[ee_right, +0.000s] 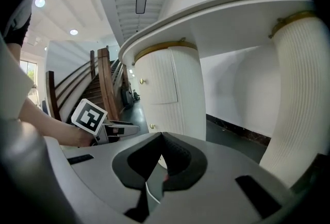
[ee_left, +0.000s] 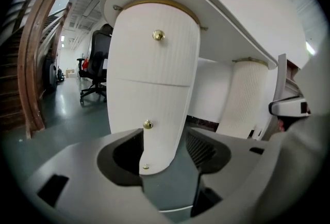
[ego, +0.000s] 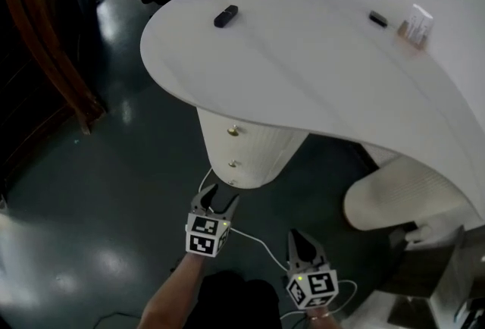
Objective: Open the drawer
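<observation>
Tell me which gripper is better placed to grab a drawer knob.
Left. The left gripper is open, close to the pedestal, the lowest knob framed between its jaws; the right gripper hangs back, shut.

The left gripper [ego: 218, 198] is held farther forward than the right one, its jaws spread well apart, and the bare left forearm [ego: 170, 296] stretches back behind it. The right gripper [ego: 298, 238] sits nearer and to the right, with its jaws pressed together.
</observation>
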`<state>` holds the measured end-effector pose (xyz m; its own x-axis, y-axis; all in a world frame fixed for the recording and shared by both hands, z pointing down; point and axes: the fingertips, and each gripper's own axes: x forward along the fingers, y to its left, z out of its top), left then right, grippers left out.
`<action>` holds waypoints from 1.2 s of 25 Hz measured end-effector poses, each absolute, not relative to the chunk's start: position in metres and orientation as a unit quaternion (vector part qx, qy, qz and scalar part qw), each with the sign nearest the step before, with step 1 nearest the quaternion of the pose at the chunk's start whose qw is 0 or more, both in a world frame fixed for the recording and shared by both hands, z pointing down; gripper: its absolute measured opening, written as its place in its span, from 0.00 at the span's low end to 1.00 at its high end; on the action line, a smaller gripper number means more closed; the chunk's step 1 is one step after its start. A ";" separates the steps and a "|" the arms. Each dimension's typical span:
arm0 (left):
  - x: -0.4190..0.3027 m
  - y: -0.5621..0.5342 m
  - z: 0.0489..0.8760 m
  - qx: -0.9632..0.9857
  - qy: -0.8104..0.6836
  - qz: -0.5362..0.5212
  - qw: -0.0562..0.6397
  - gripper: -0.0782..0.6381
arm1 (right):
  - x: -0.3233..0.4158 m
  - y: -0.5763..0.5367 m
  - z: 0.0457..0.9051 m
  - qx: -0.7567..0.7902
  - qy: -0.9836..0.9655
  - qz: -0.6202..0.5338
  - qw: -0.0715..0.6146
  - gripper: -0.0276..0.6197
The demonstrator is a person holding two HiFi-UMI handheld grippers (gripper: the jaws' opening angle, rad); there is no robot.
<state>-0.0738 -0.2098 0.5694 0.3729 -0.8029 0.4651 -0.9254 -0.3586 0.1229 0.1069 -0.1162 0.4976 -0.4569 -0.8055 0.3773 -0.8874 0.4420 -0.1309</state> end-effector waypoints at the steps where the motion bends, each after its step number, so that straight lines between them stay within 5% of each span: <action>1: -0.073 -0.211 0.582 0.807 -0.535 0.166 0.185 0.44 | 0.107 -0.117 0.509 0.504 -0.839 0.157 0.130 0.05; 15: -0.078 -0.261 0.731 0.796 -0.551 0.173 0.180 0.44 | 0.111 -0.154 0.647 0.501 -0.845 0.144 0.117 0.05; 30: -0.082 -0.303 0.842 0.768 -0.549 0.231 0.237 0.43 | 0.125 -0.164 0.689 0.509 -0.838 0.147 0.133 0.05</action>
<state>-0.0816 -0.3026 0.8416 0.2904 -0.7336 0.6144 -0.9523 -0.2846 0.1102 0.1251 -0.1645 0.6887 -0.4468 -0.8136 0.3720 -0.8916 0.4391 -0.1105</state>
